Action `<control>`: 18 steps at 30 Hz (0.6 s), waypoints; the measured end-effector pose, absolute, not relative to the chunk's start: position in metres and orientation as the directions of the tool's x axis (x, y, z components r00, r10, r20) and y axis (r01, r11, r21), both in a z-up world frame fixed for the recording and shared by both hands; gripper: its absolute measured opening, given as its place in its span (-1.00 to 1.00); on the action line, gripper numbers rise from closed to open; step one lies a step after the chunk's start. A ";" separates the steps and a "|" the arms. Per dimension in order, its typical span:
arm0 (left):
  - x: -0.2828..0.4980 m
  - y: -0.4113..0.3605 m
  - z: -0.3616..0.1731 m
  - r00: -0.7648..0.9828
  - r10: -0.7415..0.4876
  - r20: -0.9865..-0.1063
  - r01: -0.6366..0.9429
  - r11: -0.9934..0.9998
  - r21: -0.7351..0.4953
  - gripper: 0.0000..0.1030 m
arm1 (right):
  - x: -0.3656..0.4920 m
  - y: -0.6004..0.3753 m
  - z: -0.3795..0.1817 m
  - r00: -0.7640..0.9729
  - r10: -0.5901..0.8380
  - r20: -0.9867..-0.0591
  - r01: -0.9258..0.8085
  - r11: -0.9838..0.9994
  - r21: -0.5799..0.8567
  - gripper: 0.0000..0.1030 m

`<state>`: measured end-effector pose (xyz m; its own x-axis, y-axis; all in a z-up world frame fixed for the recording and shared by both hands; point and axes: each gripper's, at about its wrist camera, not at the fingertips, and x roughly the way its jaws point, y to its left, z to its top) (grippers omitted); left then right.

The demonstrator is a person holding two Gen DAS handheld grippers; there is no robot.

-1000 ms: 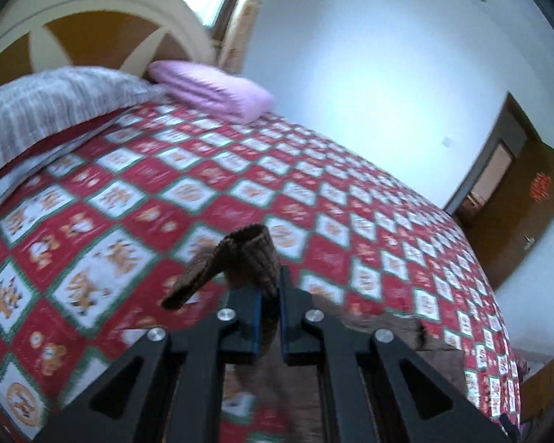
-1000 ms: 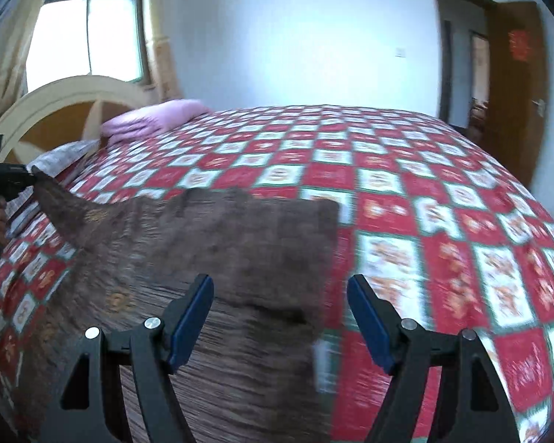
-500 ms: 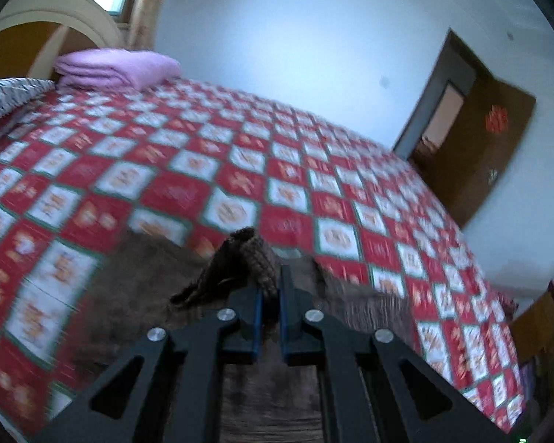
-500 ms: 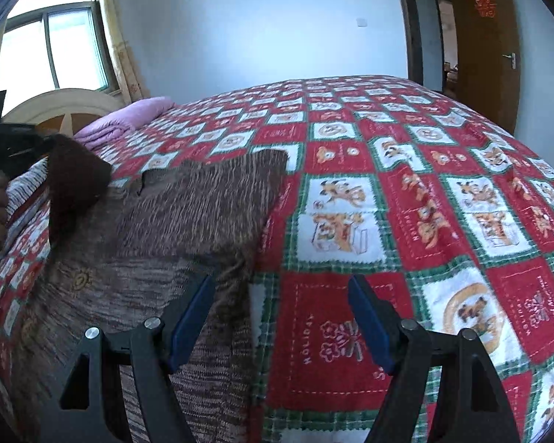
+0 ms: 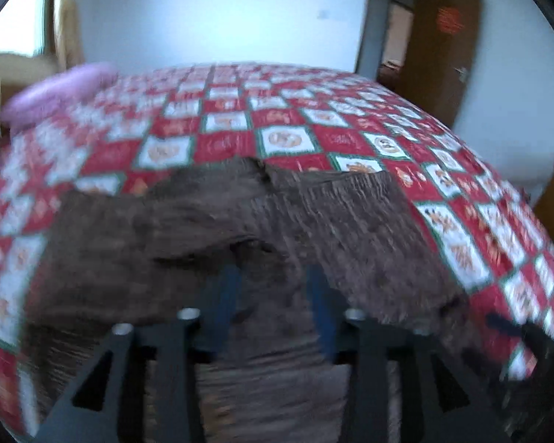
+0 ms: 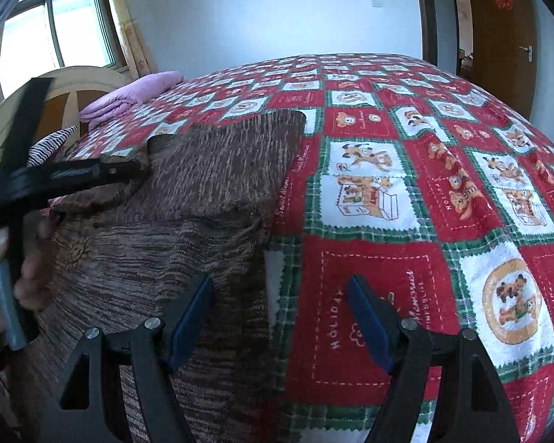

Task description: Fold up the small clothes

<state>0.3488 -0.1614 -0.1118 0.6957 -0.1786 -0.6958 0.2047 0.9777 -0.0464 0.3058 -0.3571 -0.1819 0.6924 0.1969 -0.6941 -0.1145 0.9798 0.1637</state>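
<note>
A brown knitted garment (image 6: 188, 221) lies on the red patterned bed cover (image 6: 406, 229), with one sleeve folded over its body. In the blurred left wrist view the garment (image 5: 277, 229) fills the foreground. My left gripper (image 5: 273, 288) has its blue-padded fingers apart over the folded sleeve, with cloth bunched between them but not pinched. It shows from the side in the right wrist view (image 6: 136, 170), low on the garment. My right gripper (image 6: 280, 317) is open and empty above the garment's right edge.
A folded pink blanket (image 6: 129, 92) lies at the head of the bed by the cream headboard (image 6: 74, 85). A striped blanket (image 6: 48, 144) lies beside it. A brown door (image 6: 498, 33) stands far right. The bed cover stretches right of the garment.
My left gripper carried the sleeve across over the garment's body, lowered it, and opened, letting go. My right gripper stayed open and shifted a little to the right.
</note>
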 end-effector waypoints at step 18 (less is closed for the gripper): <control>0.369 0.010 -0.157 0.658 0.194 -0.728 -0.032 0.973 0.230 0.20 | 0.378 -0.253 -0.115 0.661 0.320 -0.679 -0.301 0.942 0.150 0.46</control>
